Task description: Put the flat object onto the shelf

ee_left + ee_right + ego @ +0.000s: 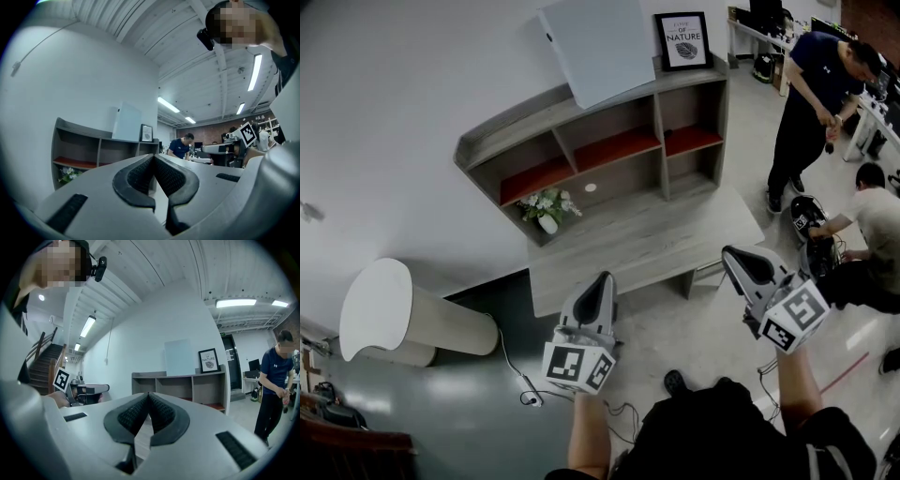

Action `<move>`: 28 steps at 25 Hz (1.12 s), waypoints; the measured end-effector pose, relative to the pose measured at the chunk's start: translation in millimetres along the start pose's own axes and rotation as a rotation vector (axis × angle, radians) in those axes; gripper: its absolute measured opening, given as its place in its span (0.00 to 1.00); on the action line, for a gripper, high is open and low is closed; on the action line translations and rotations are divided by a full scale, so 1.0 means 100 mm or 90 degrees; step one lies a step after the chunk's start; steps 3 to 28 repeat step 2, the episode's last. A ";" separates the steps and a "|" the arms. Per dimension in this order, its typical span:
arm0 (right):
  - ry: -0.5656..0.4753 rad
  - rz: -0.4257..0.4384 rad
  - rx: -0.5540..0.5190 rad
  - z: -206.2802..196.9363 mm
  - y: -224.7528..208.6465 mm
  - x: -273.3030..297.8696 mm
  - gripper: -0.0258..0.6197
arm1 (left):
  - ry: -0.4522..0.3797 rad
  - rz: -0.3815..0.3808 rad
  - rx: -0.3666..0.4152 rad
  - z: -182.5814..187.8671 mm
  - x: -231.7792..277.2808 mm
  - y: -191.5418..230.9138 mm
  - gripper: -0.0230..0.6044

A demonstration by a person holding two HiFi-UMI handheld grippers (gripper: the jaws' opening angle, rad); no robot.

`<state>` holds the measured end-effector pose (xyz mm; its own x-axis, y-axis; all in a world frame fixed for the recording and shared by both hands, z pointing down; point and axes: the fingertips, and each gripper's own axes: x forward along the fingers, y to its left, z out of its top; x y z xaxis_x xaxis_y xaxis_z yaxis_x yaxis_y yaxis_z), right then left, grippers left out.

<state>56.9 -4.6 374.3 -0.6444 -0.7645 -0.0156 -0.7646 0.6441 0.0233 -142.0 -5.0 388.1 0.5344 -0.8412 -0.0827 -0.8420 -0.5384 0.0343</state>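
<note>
Left gripper (602, 278) - jaws fully closed, pads meeting, nothing between them. Same for the right gripper (733, 253): closed and empty in its own view. Both are held up side by side in front of the person, well apart from the furniture, tips pointing toward the shelf (516, 125).

The flat white panel (600, 47) is on the shelf's top board, standing on edge and leaning back against the wall. A framed "NATURE" print (682, 40) stands just beside it on the same board. There's a small vase of flowers (547, 206) in the lower left compartment, and a grey desk (647, 234) directly in front of the shelf.

Off to the right, one person stands (806, 103) and another crouches (872, 220) - neither is near the shelf.
</note>
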 end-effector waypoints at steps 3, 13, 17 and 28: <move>0.002 0.000 0.000 0.00 -0.01 0.01 0.06 | 0.002 -0.002 -0.001 -0.01 0.03 0.01 0.06; 0.002 0.000 0.000 0.00 -0.01 0.01 0.06 | 0.002 -0.002 -0.001 -0.01 0.03 0.01 0.06; 0.002 0.000 0.000 0.00 -0.01 0.01 0.06 | 0.002 -0.002 -0.001 -0.01 0.03 0.01 0.06; 0.002 0.000 0.000 0.00 -0.01 0.01 0.06 | 0.002 -0.002 -0.001 -0.01 0.03 0.01 0.06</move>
